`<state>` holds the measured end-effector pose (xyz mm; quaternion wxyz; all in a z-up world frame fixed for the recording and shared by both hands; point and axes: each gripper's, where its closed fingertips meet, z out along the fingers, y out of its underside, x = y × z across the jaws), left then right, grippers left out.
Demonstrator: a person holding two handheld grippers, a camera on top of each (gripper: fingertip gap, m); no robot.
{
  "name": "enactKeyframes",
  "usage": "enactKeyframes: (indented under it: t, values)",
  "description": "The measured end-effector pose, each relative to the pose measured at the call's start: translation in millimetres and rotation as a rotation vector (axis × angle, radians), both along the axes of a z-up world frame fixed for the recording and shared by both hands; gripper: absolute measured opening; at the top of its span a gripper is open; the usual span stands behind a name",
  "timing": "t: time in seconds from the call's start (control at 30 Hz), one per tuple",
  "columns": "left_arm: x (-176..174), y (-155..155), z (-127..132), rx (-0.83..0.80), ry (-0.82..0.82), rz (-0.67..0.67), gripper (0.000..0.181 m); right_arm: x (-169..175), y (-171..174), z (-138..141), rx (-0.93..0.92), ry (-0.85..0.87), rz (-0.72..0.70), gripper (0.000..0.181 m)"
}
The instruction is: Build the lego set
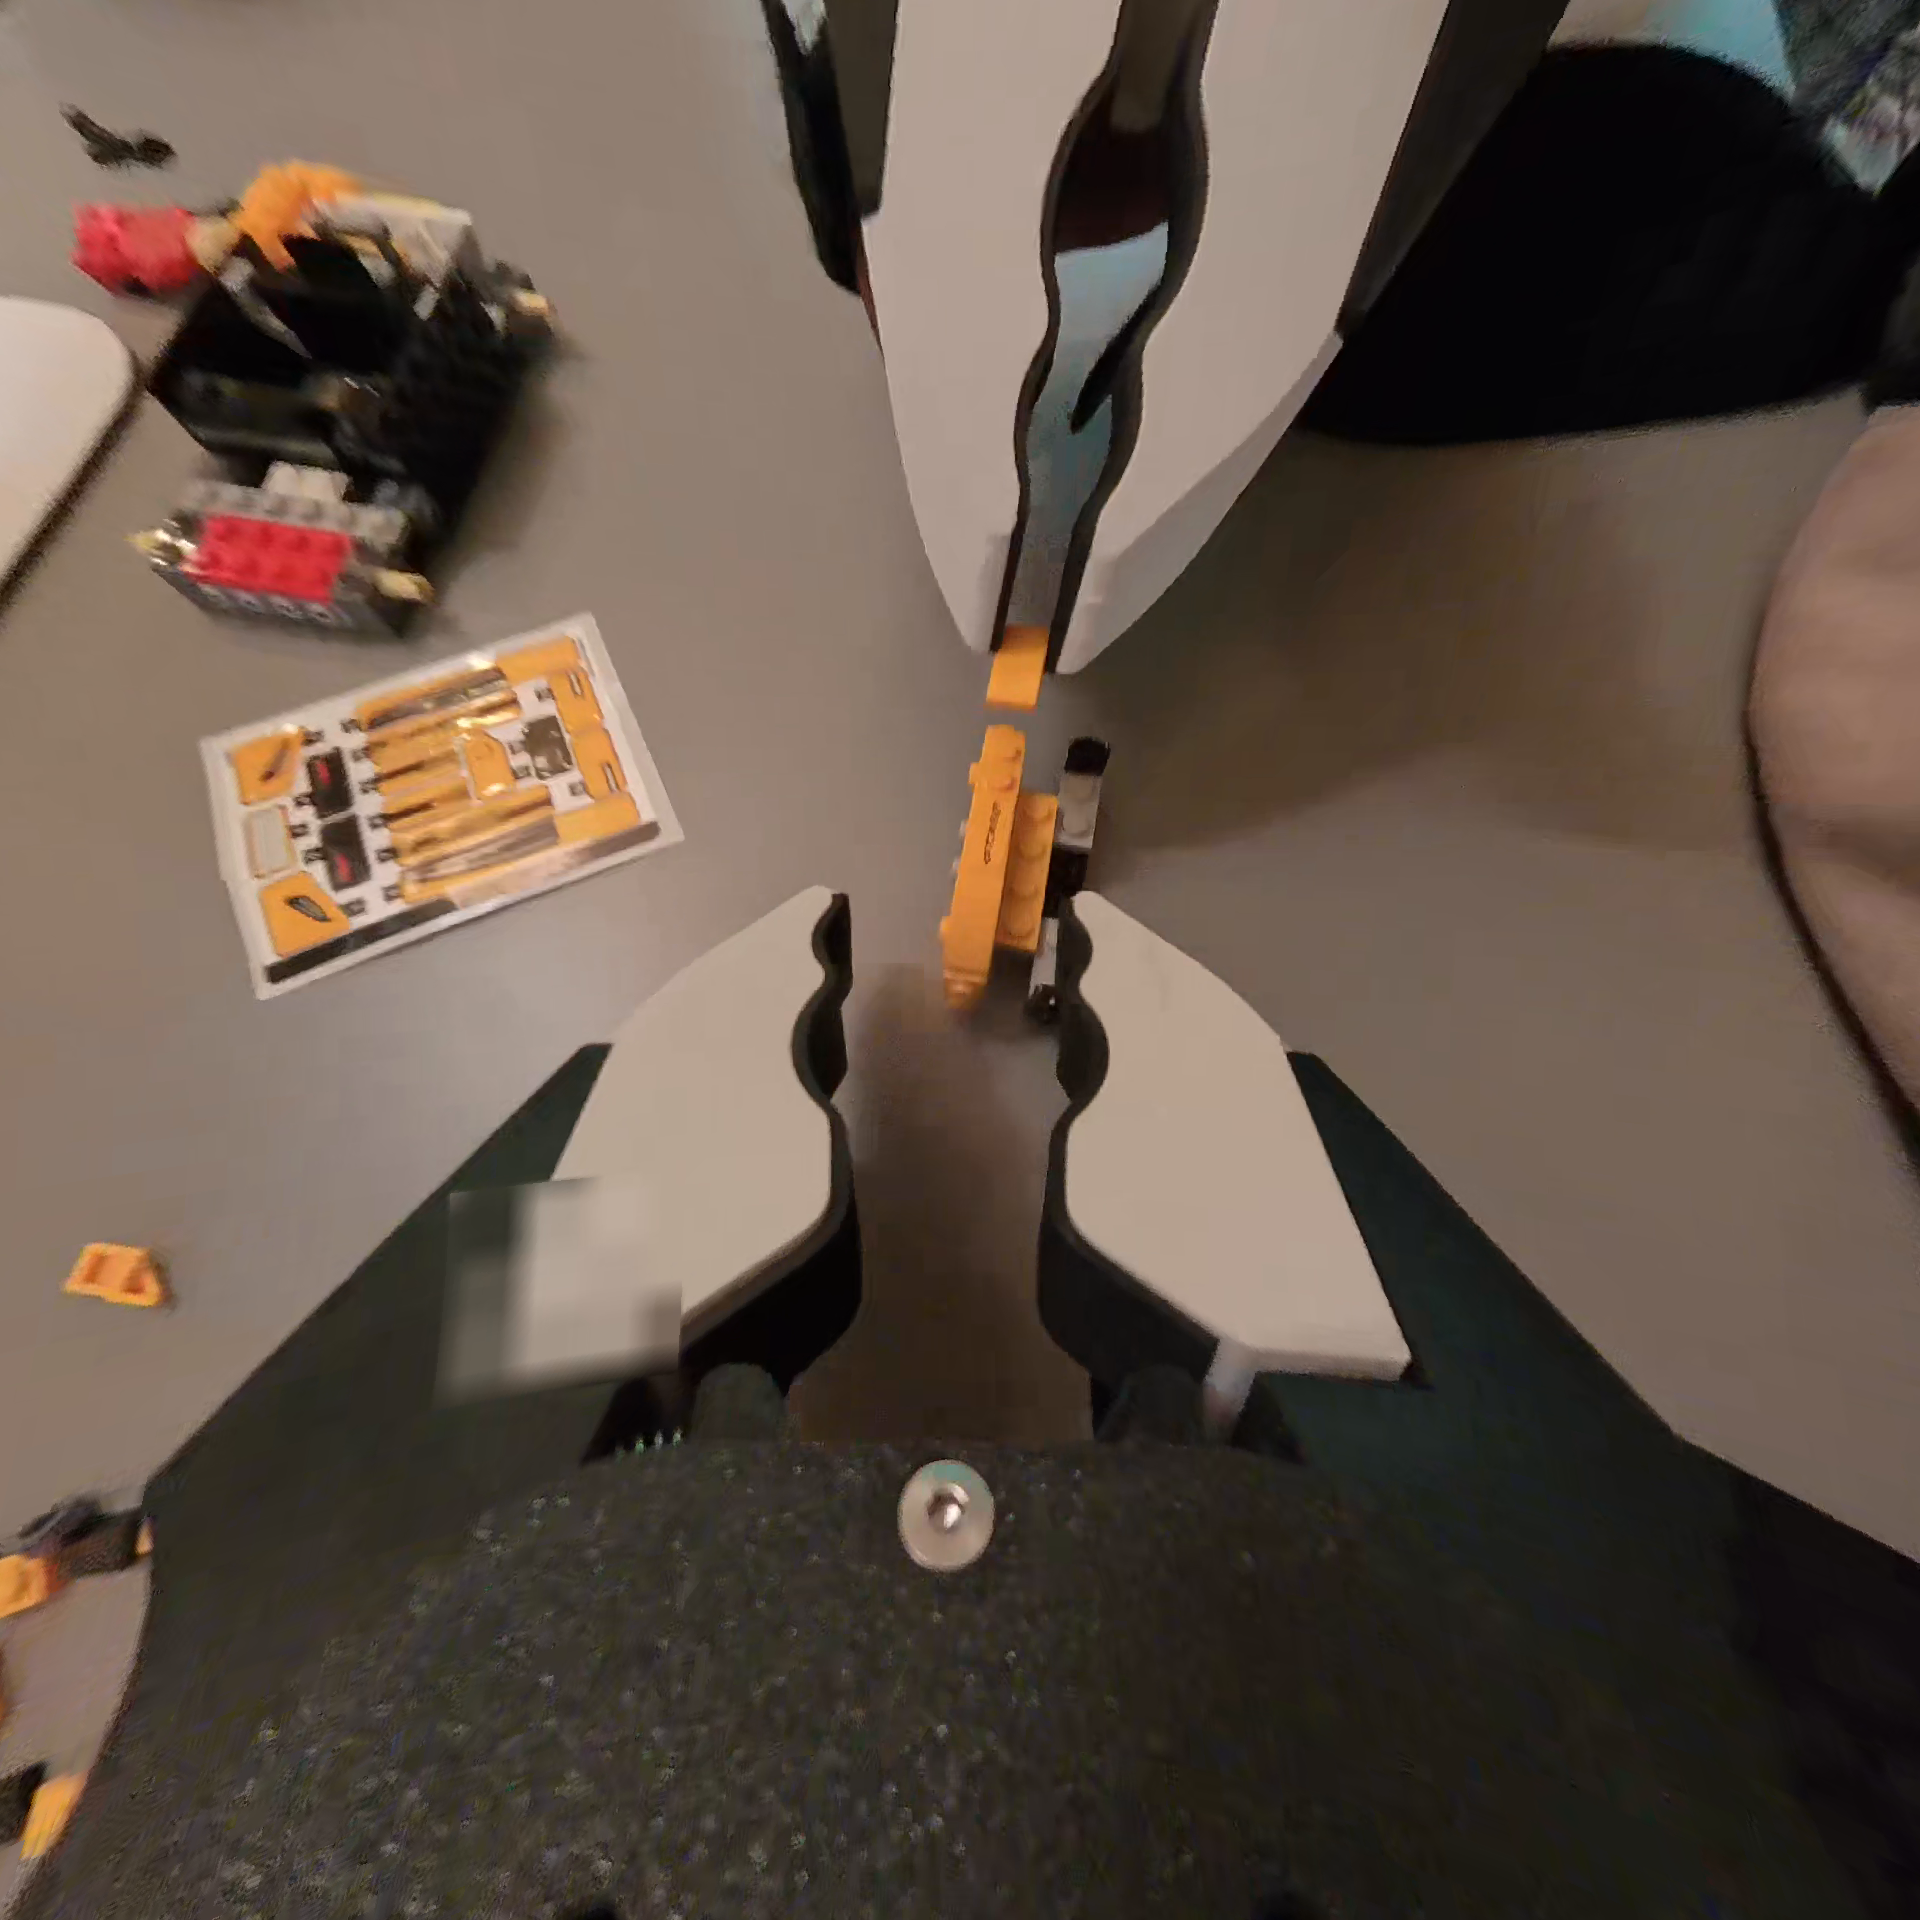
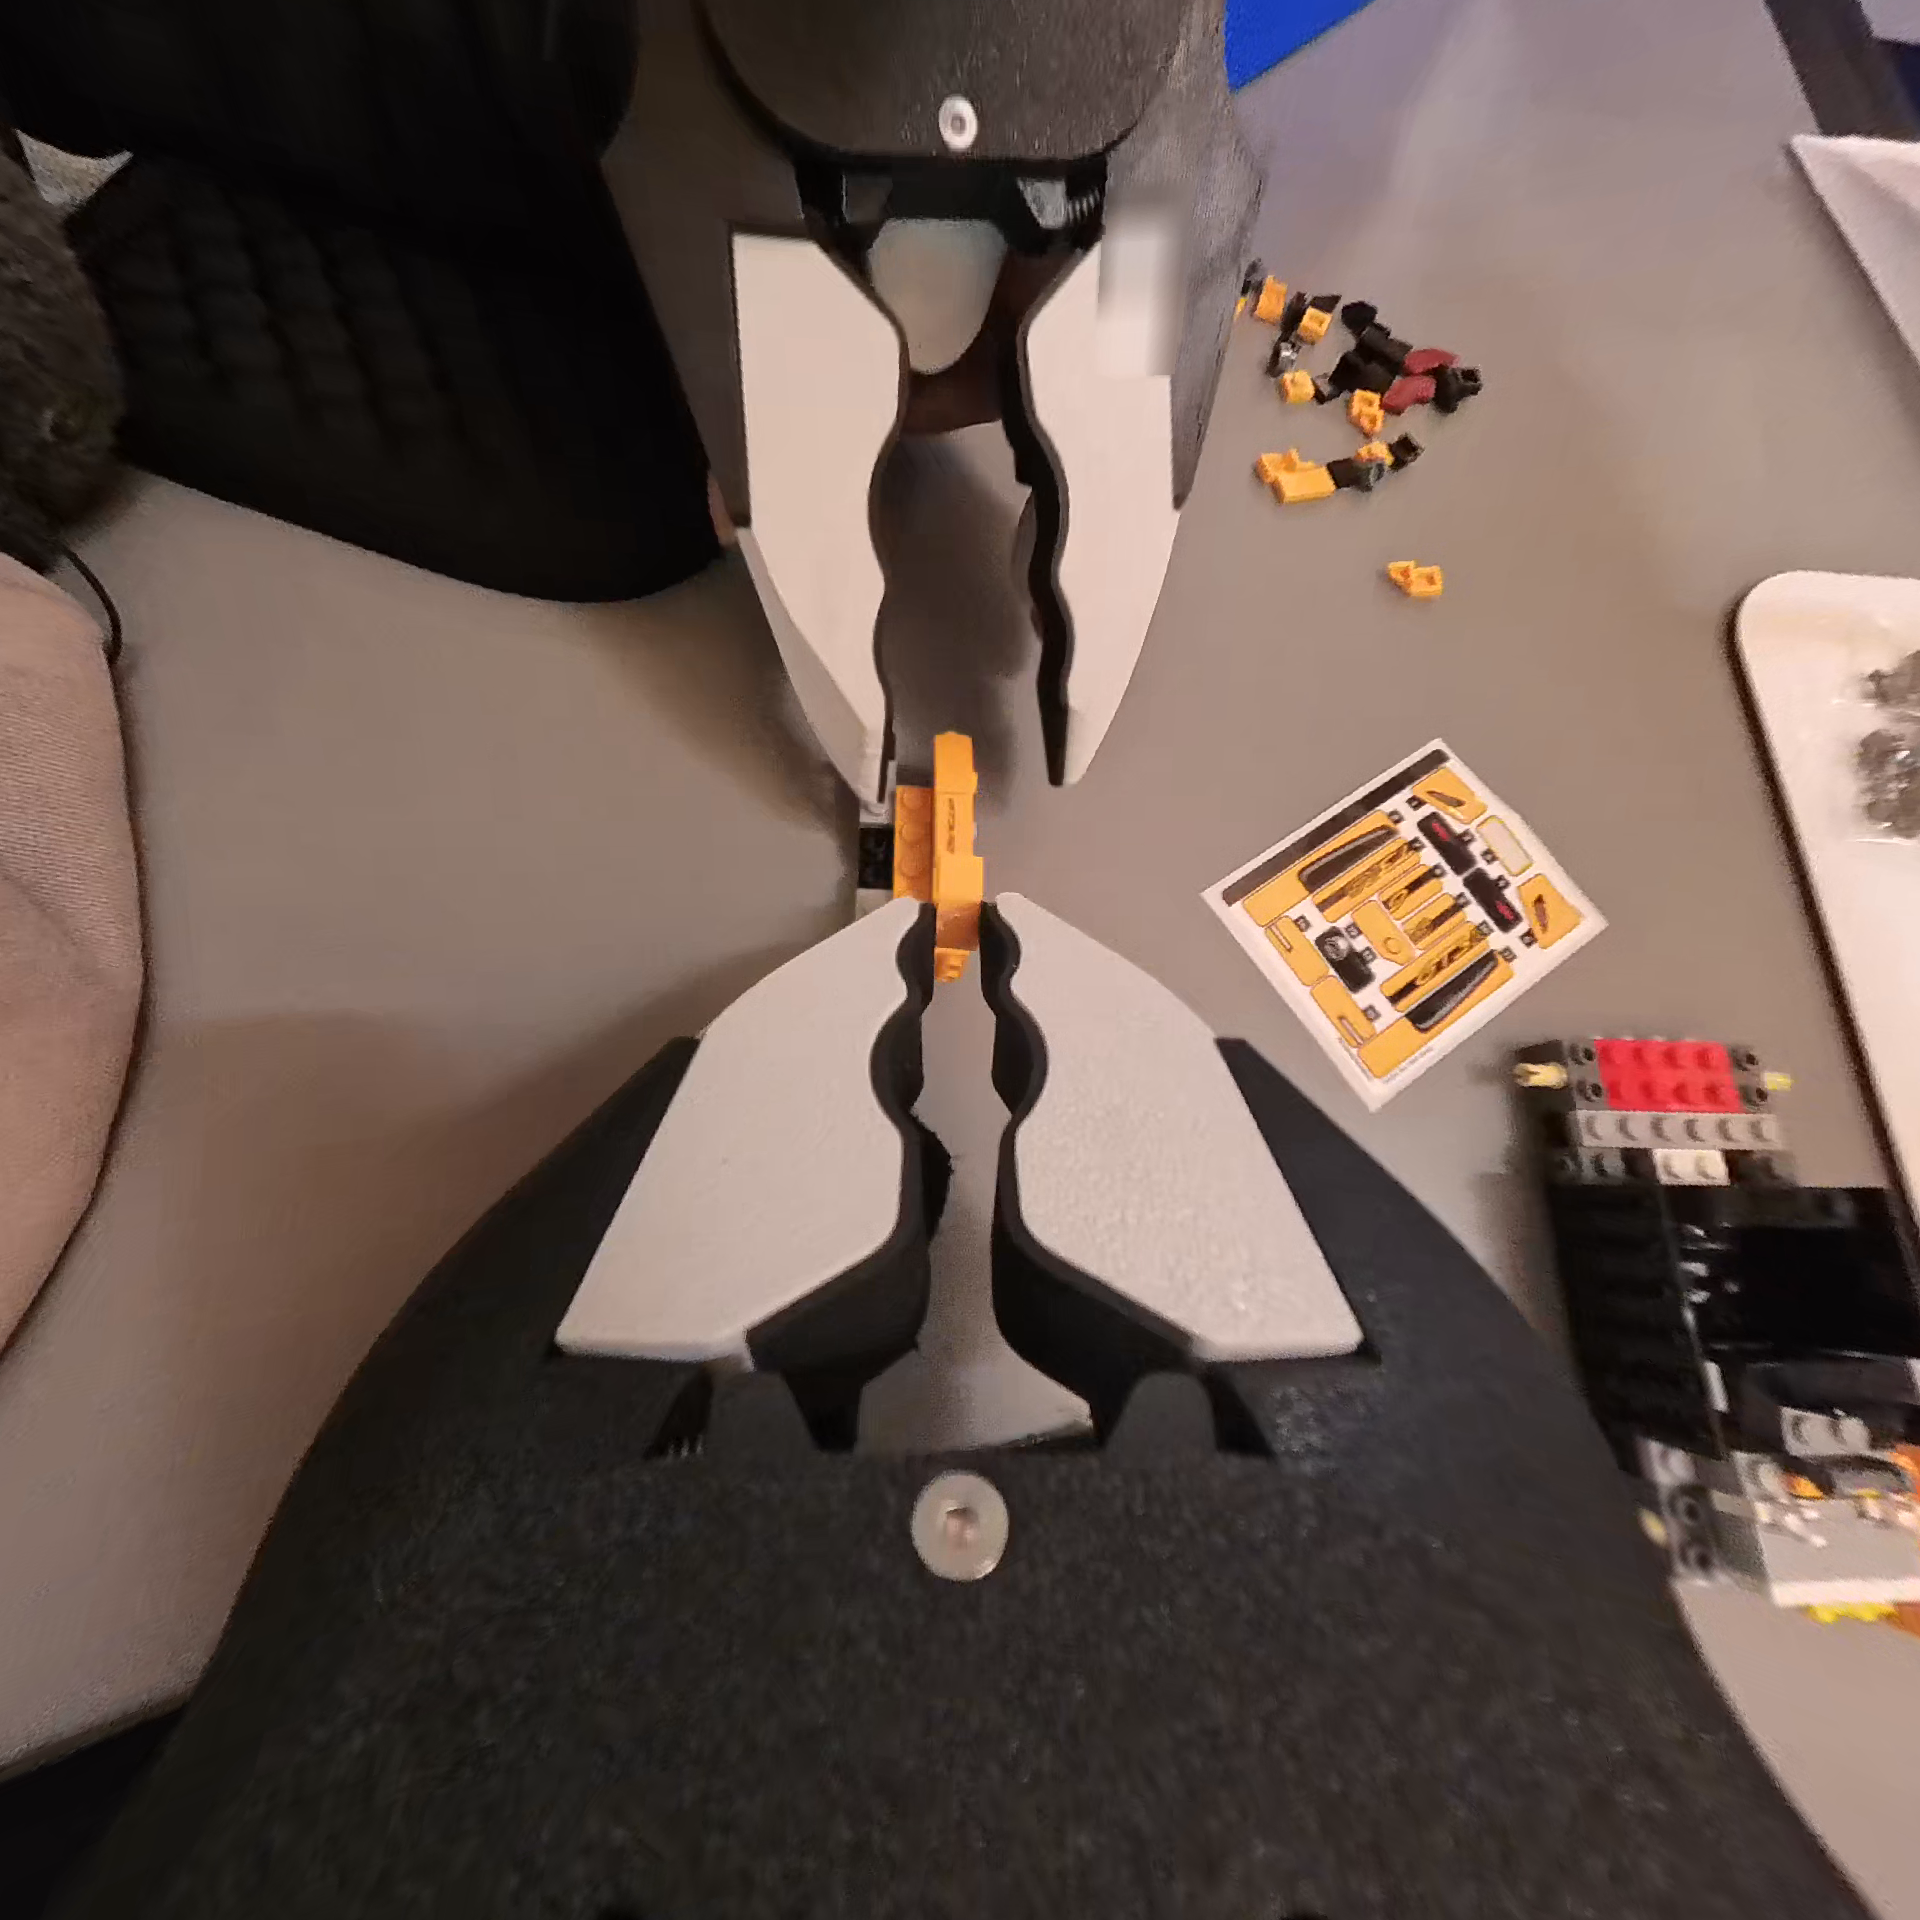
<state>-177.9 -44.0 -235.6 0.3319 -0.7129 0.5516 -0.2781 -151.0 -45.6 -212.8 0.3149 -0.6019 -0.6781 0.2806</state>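
A small orange and black Lego sub-assembly [image 1: 995, 862] sits between both grippers over the grey table [image 1: 727, 520]. My right gripper [image 2: 956, 914] is shut on the assembly's orange end piece [image 2: 956, 940]; in the left wrist view it [image 1: 1023, 649] comes in from the top. My left gripper [image 1: 954, 914] is open, and the assembly's other end lies between its tips, close against its right finger [image 1: 1143, 1039]. In the right wrist view the left gripper [image 2: 966, 784] faces mine with the orange bar [image 2: 954, 821] between its spread fingers.
A sticker sheet [image 1: 436, 800] [image 2: 1403, 925] lies on the table. A partly built black, grey and red model [image 1: 332, 416] [image 2: 1704, 1247] stands beyond it. Loose orange and black pieces [image 2: 1351, 384] and a white tray [image 2: 1829, 727] are nearby. A person's arm [image 1: 1839, 727] is close.
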Motion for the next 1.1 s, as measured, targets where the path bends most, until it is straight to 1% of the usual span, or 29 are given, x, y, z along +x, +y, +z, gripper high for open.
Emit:
enactKeyframes:
  t: [0.07,0.17,0.5,1.1]
  values:
    - [3,-3,-4,-0.020,-0.003,-0.014,0.033,-1,-1,-5,-0.011,-0.016,-0.002,0.008]
    - [5,-4,-5,-0.040,-0.018,-0.020,0.019,-2,-1,-11,-0.021,-0.031,0.007,0.008]
    - [6,-6,-4,-0.051,-0.028,-0.028,0.018,-2,2,-18,-0.024,-0.058,0.024,0.008]
    - [7,-8,-4,-0.052,-0.025,-0.036,0.018,-2,1,-22,0.001,-0.128,0.059,0.009]
